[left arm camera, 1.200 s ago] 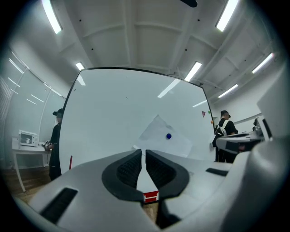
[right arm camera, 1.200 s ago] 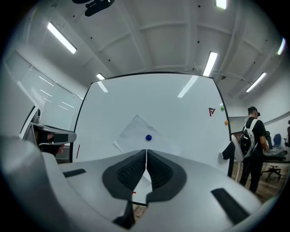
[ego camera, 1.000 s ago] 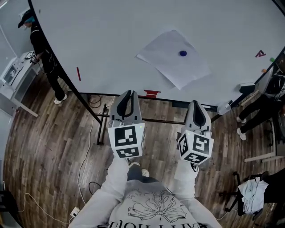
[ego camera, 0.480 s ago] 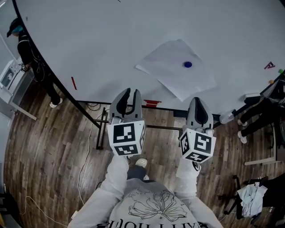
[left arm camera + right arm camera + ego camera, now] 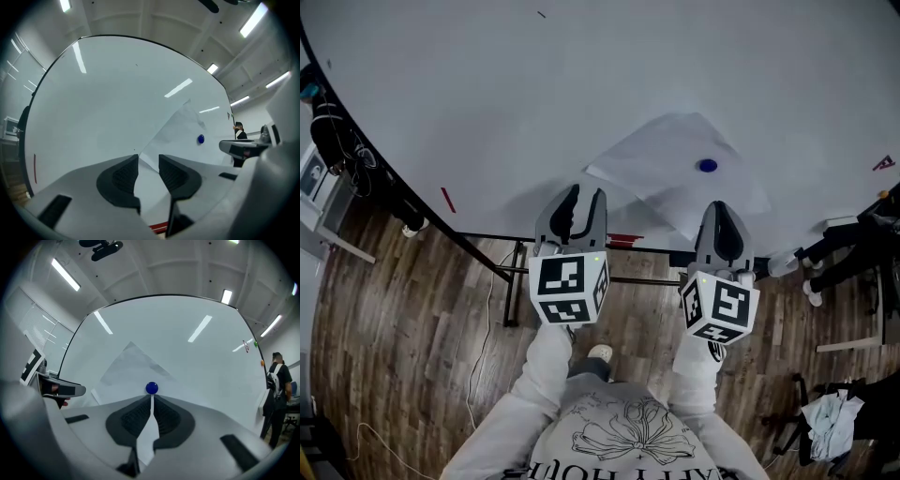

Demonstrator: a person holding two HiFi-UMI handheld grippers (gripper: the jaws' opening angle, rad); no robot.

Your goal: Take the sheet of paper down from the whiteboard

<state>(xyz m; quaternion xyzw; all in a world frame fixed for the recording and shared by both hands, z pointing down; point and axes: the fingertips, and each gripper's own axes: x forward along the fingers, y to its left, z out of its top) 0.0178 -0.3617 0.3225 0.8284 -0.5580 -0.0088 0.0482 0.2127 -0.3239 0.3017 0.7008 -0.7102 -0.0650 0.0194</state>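
Both arms forward, tools level: left tool jaws just opened wide, nothing between; right tool jaws together.

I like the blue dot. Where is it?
Head view: the blue magnet sits on the sheet of paper on the whiteboard, just above the right gripper.

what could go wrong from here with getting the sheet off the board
1. Only one blue magnet pins the sheet of paper to the whiteboard. Tugging its lower corner with the left gripper, whose jaws have just been opening with nothing held between them, might tear or crease it.
2. The right gripper is shut and lined up with the magnet. Shut jaws may just knock it off, dropping magnet and sheet to the floor.
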